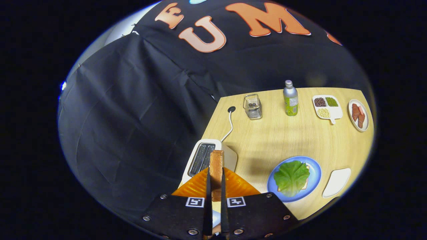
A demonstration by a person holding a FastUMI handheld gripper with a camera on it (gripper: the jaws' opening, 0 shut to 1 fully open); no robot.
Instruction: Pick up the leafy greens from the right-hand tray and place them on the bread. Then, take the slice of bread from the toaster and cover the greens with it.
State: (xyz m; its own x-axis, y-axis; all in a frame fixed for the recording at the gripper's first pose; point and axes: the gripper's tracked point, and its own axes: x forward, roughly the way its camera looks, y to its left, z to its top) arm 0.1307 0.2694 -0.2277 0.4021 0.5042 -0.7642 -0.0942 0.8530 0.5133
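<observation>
Above toaster, claw pinching bread slice (bottle beyond)

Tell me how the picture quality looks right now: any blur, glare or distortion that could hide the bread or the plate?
Gripper view: strong fisheye bend curves the table edges; lighting is even, with a soft shadow left of the blue plate; no glare. The bread slice, clamped between the gripper fingers, is sharp, as is the lettuce. The far dishes are small but readable.
</observation>
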